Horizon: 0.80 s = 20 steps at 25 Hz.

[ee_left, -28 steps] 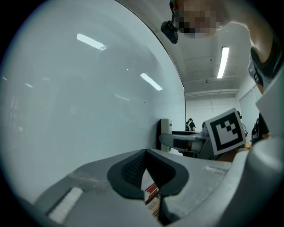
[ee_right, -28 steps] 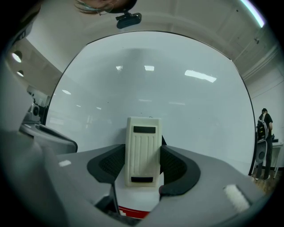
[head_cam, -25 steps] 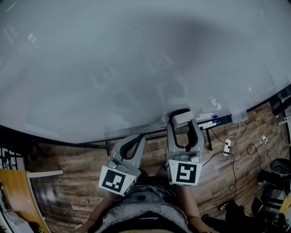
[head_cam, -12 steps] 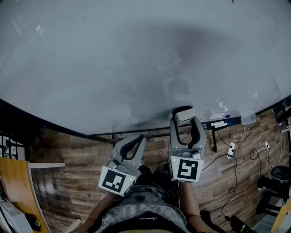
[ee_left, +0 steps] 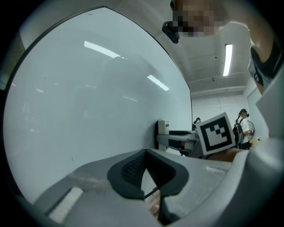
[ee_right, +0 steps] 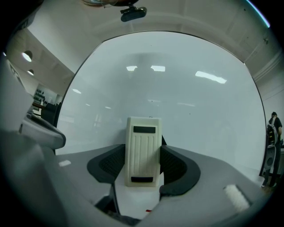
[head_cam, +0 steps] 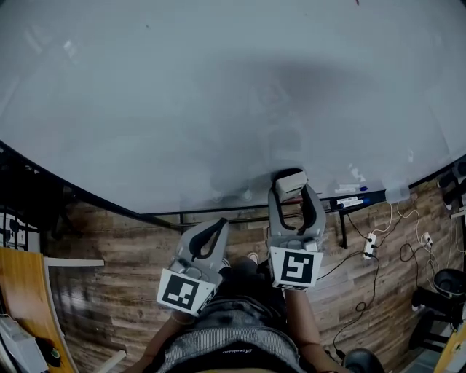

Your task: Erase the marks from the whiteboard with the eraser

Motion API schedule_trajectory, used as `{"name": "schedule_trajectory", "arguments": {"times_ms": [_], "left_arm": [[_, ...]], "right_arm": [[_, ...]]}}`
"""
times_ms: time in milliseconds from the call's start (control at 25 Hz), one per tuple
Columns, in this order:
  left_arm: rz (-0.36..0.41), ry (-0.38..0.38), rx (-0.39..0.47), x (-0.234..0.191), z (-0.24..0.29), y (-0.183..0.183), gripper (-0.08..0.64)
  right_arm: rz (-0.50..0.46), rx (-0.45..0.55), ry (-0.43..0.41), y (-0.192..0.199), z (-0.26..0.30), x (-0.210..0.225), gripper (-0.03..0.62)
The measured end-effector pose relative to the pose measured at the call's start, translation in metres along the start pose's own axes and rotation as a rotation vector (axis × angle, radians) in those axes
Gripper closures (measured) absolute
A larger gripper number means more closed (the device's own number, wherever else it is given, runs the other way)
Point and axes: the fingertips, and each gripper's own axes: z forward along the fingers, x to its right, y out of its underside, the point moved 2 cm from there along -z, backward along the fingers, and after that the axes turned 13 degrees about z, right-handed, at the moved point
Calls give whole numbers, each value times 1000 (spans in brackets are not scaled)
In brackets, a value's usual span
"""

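Note:
The whiteboard (head_cam: 182,95) fills the upper head view; faint smudges show above the eraser and a tiny red mark (head_cam: 357,2) sits at the top edge. My right gripper (head_cam: 292,195) is shut on the white ribbed eraser (head_cam: 288,183), held at the board's lower edge. In the right gripper view the eraser (ee_right: 143,150) stands upright between the black pads, with the whiteboard (ee_right: 177,97) behind it. My left gripper (head_cam: 218,225) hangs lower left of it, shut and empty. In the left gripper view its pads (ee_left: 133,166) meet, and the eraser (ee_left: 163,128) rests against the whiteboard (ee_left: 88,102).
A tray with markers (head_cam: 351,197) runs under the board's lower right edge. A power strip with cables (head_cam: 368,240) lies on the wood floor (head_cam: 109,255). Black gear stands at the far right (head_cam: 444,284), a wooden panel (head_cam: 25,299) at the left. People (ee_right: 273,122) stand far off.
The board's lower edge has tilted in view as the head camera turned. The right gripper with the eraser has shifted slightly left along the bottom of the board. The left gripper has barely moved.

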Motion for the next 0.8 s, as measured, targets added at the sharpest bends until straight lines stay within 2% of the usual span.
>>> {"name": "schedule_trajectory", "arguments": {"times_ms": [200, 400, 800], "left_arm": [[5, -21, -5, 10, 9, -8, 557], [58, -26, -1, 21, 24, -21, 557], [37, -73, -12, 36, 34, -18, 557]], "right_arm": [[7, -11, -52, -2, -1, 2, 344], [29, -44, -109, -2, -3, 8, 344], [39, -31, -200, -3, -3, 9, 344]]}}
